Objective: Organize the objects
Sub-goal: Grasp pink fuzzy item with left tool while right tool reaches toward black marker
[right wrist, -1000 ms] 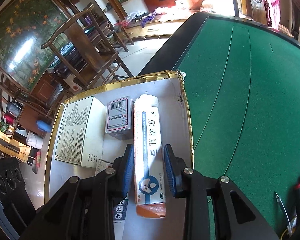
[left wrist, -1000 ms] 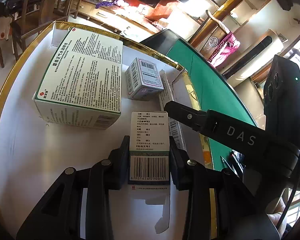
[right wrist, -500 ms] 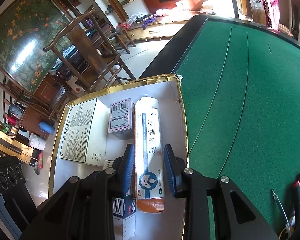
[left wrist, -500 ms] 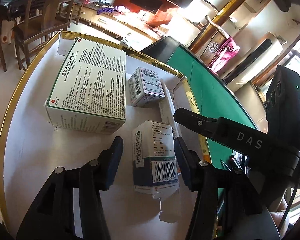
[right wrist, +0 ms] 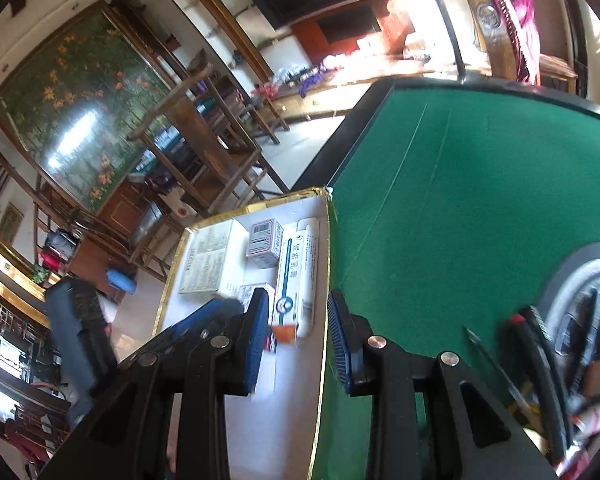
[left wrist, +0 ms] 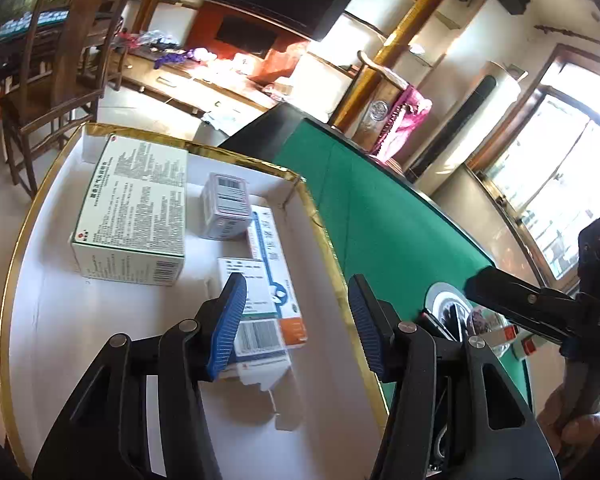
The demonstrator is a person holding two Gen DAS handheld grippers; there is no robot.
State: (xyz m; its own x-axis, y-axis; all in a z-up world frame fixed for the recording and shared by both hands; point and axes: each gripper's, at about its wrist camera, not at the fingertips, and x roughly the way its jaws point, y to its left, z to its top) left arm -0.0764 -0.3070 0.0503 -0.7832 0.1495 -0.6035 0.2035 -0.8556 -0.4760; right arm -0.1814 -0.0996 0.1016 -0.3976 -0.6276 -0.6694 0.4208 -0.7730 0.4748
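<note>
A white gold-rimmed tray point(left wrist: 40, 320) holds several medicine boxes: a large white-green box point(left wrist: 134, 208), a small grey box point(left wrist: 225, 210), a long cream box with an orange end point(left wrist: 274, 276) and a barcode box point(left wrist: 256, 334) partly under it. My left gripper point(left wrist: 296, 320) is open and empty above the tray's right side. My right gripper point(right wrist: 298, 330) is open and empty, raised above the tray point(right wrist: 320, 320), with the cream box point(right wrist: 296, 276) lying beyond it. The large box point(right wrist: 208, 258) and grey box point(right wrist: 265, 240) show there too.
The tray sits on a green felt table point(left wrist: 380, 220). A round holder point(right wrist: 580, 312) with pens and small items stands at the right. Wooden chairs point(left wrist: 56, 60) stand beyond the tray's far edge. The right gripper's body point(left wrist: 540, 308) shows at the right of the left wrist view.
Both grippers opened and let go of their boxes, which now lie in the tray. Both grippers pulled up and back to the right.
</note>
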